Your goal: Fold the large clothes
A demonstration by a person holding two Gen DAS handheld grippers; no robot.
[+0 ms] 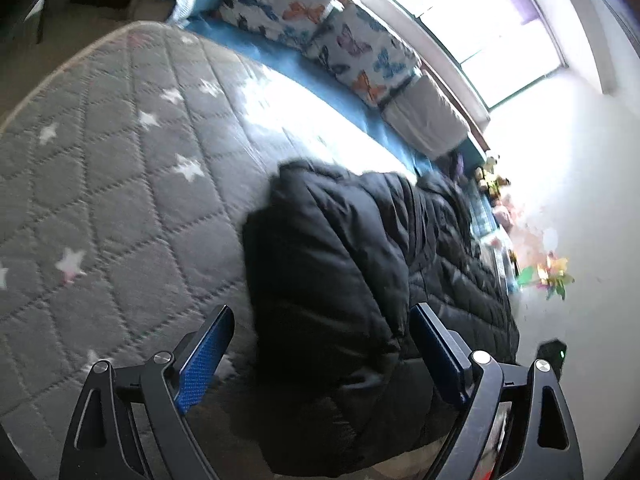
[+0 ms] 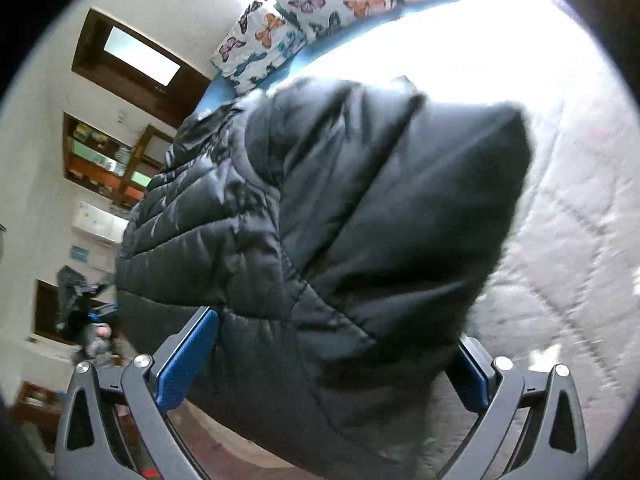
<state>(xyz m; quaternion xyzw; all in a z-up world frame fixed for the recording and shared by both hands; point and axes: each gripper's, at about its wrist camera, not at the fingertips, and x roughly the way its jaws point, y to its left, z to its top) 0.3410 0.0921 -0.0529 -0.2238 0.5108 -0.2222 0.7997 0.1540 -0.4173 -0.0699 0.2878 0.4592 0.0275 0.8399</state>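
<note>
Basically, black puffer jacket (image 1: 340, 280) lies on the grey star-quilted mattress (image 1: 120, 168), bunched toward the wall side, one smooth section folded over the quilted body. Left gripper (image 1: 322, 340) has its jaws spread wide; blue pads (image 1: 204, 354) sit either side of the jacket's near fold, nothing pinched. Whether the right-hand pad touches the fabric, can't tell, the jacket edge overlaps it. Right gripper (image 2: 338, 364) is also spread wide, with a thick bulge of jacket (image 2: 320, 220) filling the gap between the fingers; the right-hand pad is mostly hidden behind the fabric, so contact there is unclear. No firm clamp visible on either side. Right wrist view is mostly blocked by the jacket, and its lower edge is cut off by the frame. Butterfly-print pillows (image 1: 312, 20) line the far side on a blue sheet (image 1: 328, 84), with a white rolled item (image 1: 428, 116) beyond them. Window (image 1: 480, 28) is blown out, and glare washes over part of the mattress in both views. Colourful bits (image 1: 552, 272) by the wall are too blurred to identify. Shelves (image 2: 104, 160) on the far wall in the right view, contents unreadable. Motion blur throughout.
</note>
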